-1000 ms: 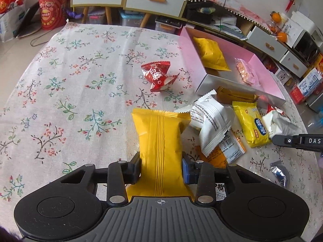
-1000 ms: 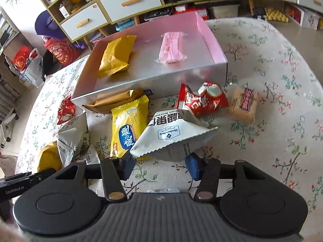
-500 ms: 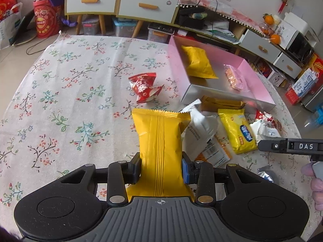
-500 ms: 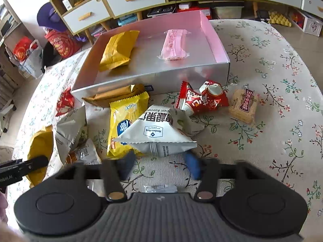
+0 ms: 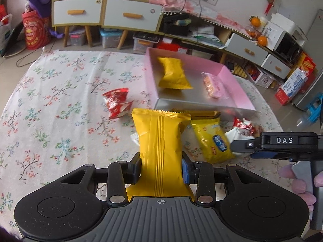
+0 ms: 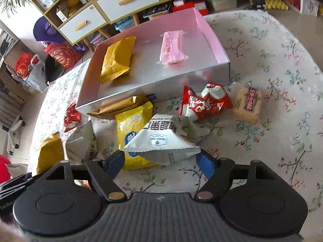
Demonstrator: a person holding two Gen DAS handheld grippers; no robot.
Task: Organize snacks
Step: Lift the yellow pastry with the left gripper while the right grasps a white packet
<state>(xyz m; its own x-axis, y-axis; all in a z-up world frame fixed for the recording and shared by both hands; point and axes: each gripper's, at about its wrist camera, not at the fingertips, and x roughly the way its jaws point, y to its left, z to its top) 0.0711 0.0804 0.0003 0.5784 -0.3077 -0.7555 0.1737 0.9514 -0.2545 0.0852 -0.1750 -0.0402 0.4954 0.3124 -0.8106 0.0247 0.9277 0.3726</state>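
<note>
Floral tablecloth (image 6: pixel 262 46) carries my pink-walled box (image 6: pixel 210 38), a yellow packet and a pink one inside. My left claw (image 5: pixel 161 170) clamps a yellow snack packet (image 5: pixel 160 141) above it. My right claw (image 6: pixel 159 162) is opening around a white pouch (image 6: pixel 161 141) lying near the box.

Left gripper (image 5: pixel 161 170): pads clamped on a yellow packet (image 5: pixel 160 141). Right gripper (image 6: pixel 159 162): jaws opening, white packet (image 6: pixel 161 143) between them.

Hidden from you: brown packet (image 6: pixel 121 106), mostly under the box (image 6: pixel 153 84); yellow packet's (image 5: pixel 161 147) lower end, behind the gripper body; print on white packet (image 6: pixel 159 139), unreadable.
</note>
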